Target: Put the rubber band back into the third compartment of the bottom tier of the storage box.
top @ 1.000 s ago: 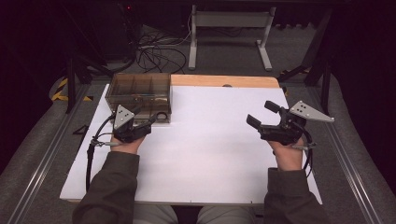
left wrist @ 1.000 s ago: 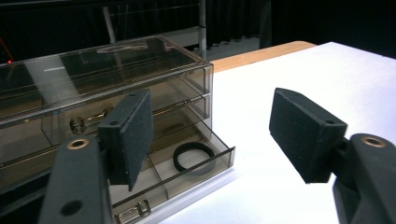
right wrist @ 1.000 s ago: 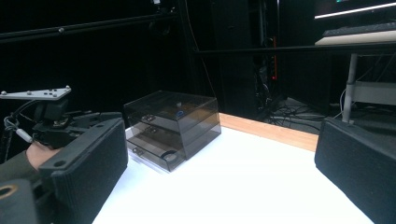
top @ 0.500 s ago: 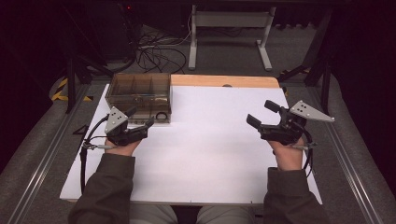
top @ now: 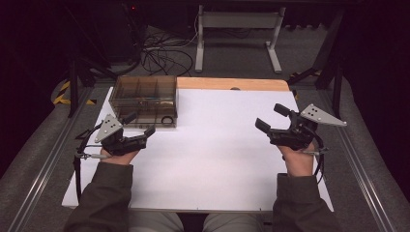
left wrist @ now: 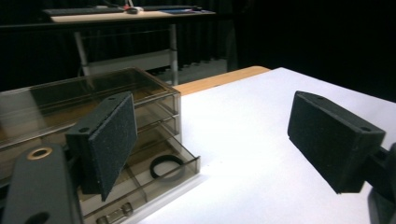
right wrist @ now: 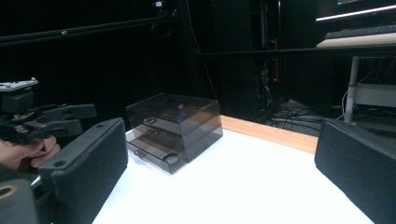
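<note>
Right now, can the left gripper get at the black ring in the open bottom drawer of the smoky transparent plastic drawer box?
Probably yes. The left gripper is open and close beside the smoky plastic drawer box. The bottom drawer is pulled out, the black ring lies uncovered in it, and nothing stands between.

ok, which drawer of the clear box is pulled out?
The bottom drawer of the box: it juts forward, black ring inside; the upper ones sit flush.

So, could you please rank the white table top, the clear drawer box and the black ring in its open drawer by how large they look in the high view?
1. White table top, largest by far.
2. Clear drawer box.
3. Black ring, smallest, lying in the open bottom drawer.
</note>
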The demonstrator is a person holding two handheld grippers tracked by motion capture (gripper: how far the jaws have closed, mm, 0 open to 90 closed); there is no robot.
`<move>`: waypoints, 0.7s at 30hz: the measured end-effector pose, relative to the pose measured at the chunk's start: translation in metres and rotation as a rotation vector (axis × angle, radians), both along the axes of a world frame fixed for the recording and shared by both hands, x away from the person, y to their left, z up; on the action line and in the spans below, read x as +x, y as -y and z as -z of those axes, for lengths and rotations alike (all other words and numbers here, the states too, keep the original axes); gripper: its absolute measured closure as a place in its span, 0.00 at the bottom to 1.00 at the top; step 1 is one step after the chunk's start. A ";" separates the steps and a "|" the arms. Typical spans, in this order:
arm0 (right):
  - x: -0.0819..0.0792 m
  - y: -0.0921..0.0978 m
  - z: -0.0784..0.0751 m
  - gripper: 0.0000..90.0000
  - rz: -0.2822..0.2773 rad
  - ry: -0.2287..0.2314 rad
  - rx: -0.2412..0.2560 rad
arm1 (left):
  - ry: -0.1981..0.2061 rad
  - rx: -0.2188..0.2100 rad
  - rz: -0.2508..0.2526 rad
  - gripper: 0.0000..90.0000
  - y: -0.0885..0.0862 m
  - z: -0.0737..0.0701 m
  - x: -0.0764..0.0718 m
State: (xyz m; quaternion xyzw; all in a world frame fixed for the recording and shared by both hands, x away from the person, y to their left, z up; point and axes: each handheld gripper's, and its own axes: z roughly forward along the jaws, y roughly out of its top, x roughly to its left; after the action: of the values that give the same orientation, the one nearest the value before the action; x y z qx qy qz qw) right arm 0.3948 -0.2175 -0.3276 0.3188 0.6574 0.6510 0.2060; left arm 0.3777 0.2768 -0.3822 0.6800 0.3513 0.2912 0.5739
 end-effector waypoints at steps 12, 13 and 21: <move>0.001 -0.002 0.002 0.04 -0.005 -0.007 -0.008 | 0.050 -0.061 0.033 0.15 -0.019 -0.012 -0.013; 0.001 -0.002 0.003 0.04 -0.007 -0.010 -0.007 | 0.056 -0.067 0.034 0.15 -0.020 -0.013 -0.013; 0.003 -0.005 0.006 0.04 -0.011 -0.023 -0.025 | 0.057 -0.095 0.045 0.13 -0.027 -0.014 -0.014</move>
State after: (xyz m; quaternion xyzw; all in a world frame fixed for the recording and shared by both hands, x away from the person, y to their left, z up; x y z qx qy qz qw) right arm 0.3980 -0.2126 -0.3332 0.3200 0.6696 0.6400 0.1990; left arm 0.3638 0.3042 -0.3679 0.6512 0.3328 0.2804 0.6218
